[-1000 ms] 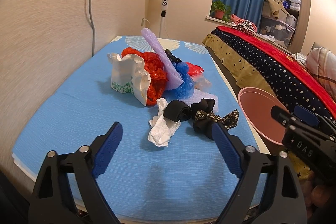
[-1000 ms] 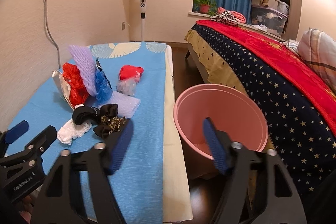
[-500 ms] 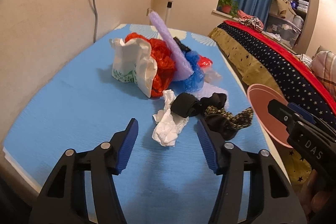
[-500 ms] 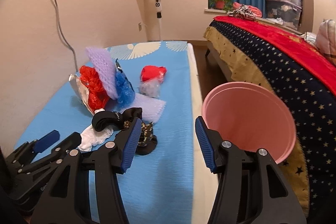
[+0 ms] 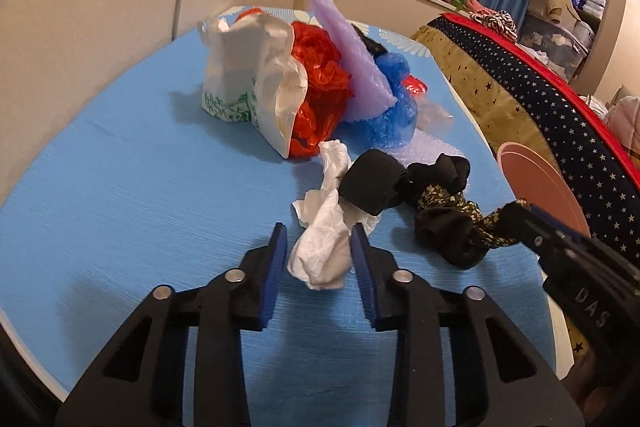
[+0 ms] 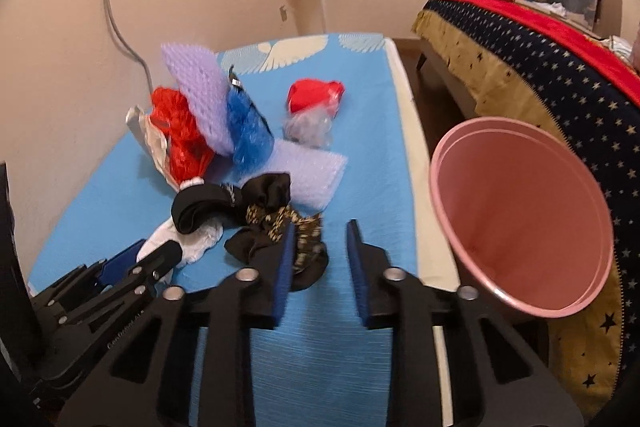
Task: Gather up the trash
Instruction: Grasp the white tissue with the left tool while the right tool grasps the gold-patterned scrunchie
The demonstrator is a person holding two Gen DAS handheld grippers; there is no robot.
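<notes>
Left wrist: the left hand-held gripper is closing around the tissue on the blue worktop, not yet pinching.

Right wrist: the right hand-held gripper is closing on nothing beside the dark cloth. The bin looks empty; all trash remains.

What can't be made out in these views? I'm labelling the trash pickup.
- Left wrist view: pink bin mostly hidden by right gripper and frame edge.
- Both views: whether either gripper's closing pads touch the white tissue or patterned black cloth.
- Right wrist view: tissue partly hidden behind left gripper.
</notes>
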